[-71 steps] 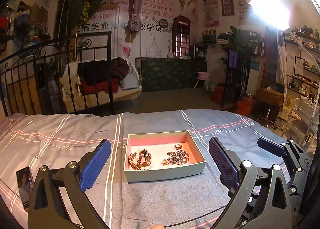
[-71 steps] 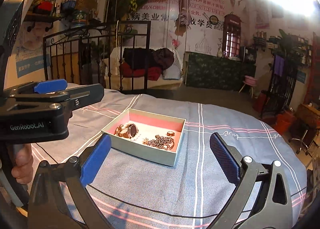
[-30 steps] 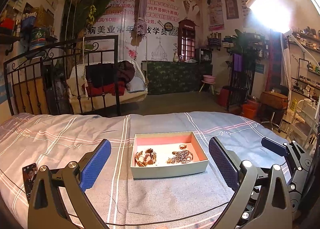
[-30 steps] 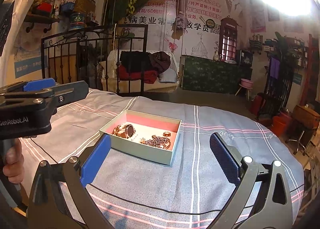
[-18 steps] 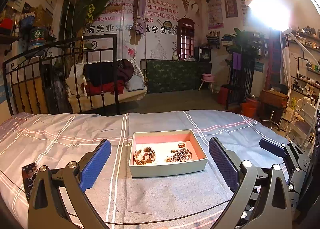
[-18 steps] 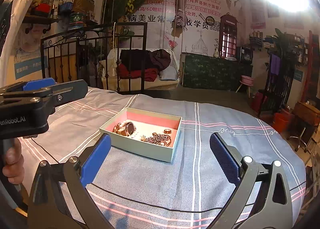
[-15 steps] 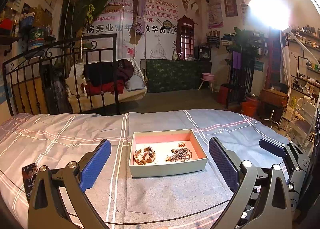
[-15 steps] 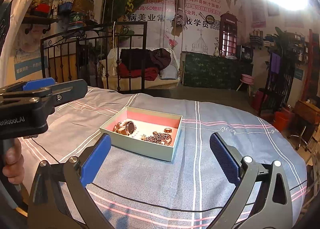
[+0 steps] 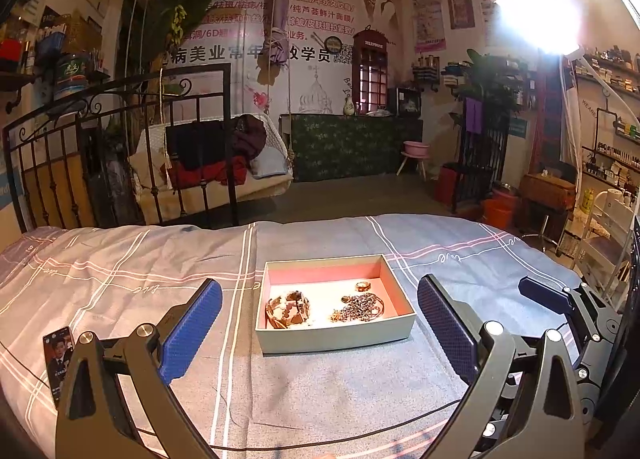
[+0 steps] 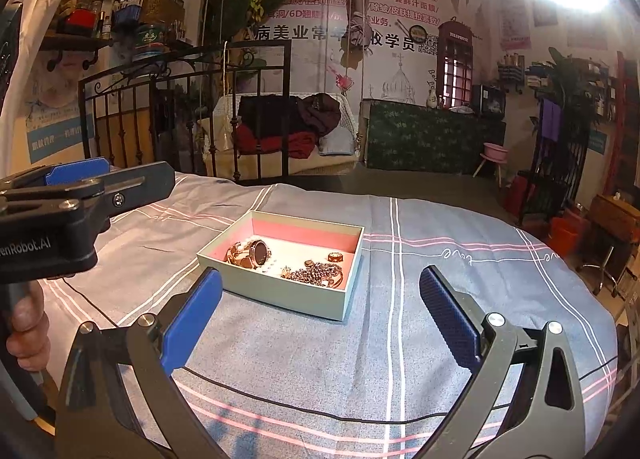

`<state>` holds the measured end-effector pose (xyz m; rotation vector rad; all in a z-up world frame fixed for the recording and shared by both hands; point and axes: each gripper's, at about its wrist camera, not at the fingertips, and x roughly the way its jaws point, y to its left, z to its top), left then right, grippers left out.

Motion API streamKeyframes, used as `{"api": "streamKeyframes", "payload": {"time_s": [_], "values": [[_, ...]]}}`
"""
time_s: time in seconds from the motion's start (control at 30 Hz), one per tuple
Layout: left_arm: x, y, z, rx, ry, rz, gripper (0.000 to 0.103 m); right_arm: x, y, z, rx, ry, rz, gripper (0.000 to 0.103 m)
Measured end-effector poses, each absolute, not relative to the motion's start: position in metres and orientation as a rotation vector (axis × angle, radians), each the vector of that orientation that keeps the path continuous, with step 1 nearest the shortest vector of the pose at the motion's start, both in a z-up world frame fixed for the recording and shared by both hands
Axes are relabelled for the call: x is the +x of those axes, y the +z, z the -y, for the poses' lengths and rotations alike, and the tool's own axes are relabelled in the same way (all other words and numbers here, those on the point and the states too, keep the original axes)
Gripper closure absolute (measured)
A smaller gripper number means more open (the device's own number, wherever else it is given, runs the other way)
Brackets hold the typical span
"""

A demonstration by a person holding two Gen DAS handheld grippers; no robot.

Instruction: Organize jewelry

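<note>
At far left a phone [image 9: 59,359] is seen lying on the striped bedsheet [image 9: 120,283]. The left gripper [image 9: 320,323] is held above the sheet with its jaws spread wide, nothing between them. Ahead of it an open box [image 9: 335,335] rests on the sheet; inside, a watch [image 10: 256,253] lies at the left, a tangled chain necklace [image 9: 362,305] at the right, and what may be a ring [image 9: 363,285] behind it. The right gripper [image 10: 320,307] is likewise held wide open and empty, short of the box.

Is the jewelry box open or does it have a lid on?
Open. The box has no lid on it: its pink inner walls and the watch, chain and ring on its floor show from above.
</note>
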<state>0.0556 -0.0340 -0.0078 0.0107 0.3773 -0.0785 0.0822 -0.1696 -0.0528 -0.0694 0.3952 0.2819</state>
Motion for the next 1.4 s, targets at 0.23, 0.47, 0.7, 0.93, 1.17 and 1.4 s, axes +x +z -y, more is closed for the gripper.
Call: {"api": "streamKeyframes", "payload": {"time_s": [0.23, 0.47, 0.7, 0.93, 1.17, 1.4], "values": [[0.0568, -0.0091, 0.0341, 0.012, -0.081, -0.381, 0.006, 0.0835, -0.0543, 0.1693, -0.069, 0.283, -0.402, 0.006], [0.0594, -0.0131, 0.0345, 0.018, -0.075, -0.380, 0.006, 0.0846, -0.0539, 0.1709, -0.066, 0.281, -0.403, 0.006], [0.0603, -0.0145, 0.0332, 0.008, -0.078, -0.389, 0.006, 0.0847, -0.0529, 0.1699, -0.071, 0.284, -0.403, 0.006], [0.0576, -0.0117, 0.0340, 0.012, -0.072, -0.370, 0.006, 0.0857, -0.0525, 0.1690, -0.080, 0.289, -0.405, 0.006], [0.0570, -0.0108, 0.0332, -0.038, -0.096, -0.393, 0.006, 0.0851, -0.0509, 0.1672, -0.092, 0.295, -0.401, 0.006], [0.0581, -0.0088, 0.0321, -0.049, -0.096, -0.393, 0.006, 0.0845, -0.0508, 0.1674, -0.099, 0.294, -0.397, 0.006]]}}
